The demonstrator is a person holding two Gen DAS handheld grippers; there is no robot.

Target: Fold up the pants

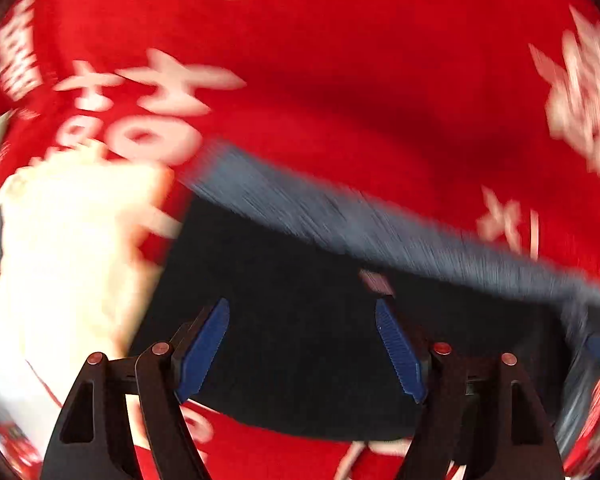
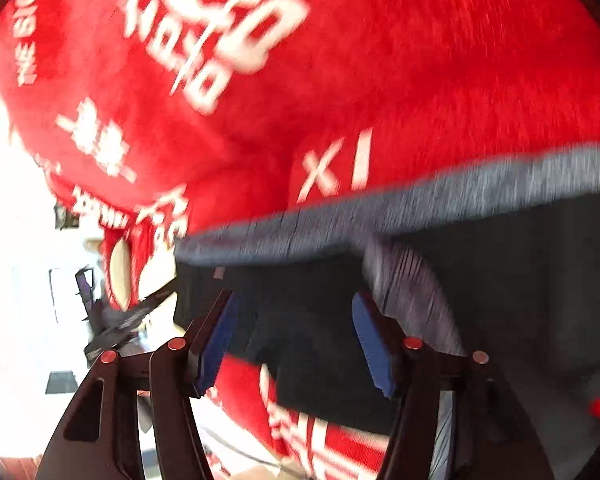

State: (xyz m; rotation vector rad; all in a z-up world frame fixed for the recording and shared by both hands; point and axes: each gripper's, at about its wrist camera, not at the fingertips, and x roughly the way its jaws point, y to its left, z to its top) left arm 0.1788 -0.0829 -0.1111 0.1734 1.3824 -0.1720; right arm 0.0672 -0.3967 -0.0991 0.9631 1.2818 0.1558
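The pants [image 1: 300, 340] are dark, almost black, with a grey ribbed waistband [image 1: 380, 224], and lie on a red cloth with white lettering [image 1: 320, 60]. Both views are motion-blurred. My left gripper [image 1: 302, 344] hangs open just above the dark fabric, its blue pads [image 1: 204, 352] wide apart with nothing pinched between them. In the right wrist view the same pants [image 2: 320, 340] show with the grey waistband [image 2: 440, 196] running across. My right gripper [image 2: 294, 340] is open too, its blue pads [image 2: 374, 352] apart over the dark fabric near the pants' left edge.
The red lettered cloth [image 2: 380, 60] covers the surface under the pants. At the left of the right wrist view the cloth ends and a bright, overexposed room [image 2: 20, 280] with dark furniture shapes appears. A bright pale patch [image 1: 68, 260] sits at the left of the left wrist view.
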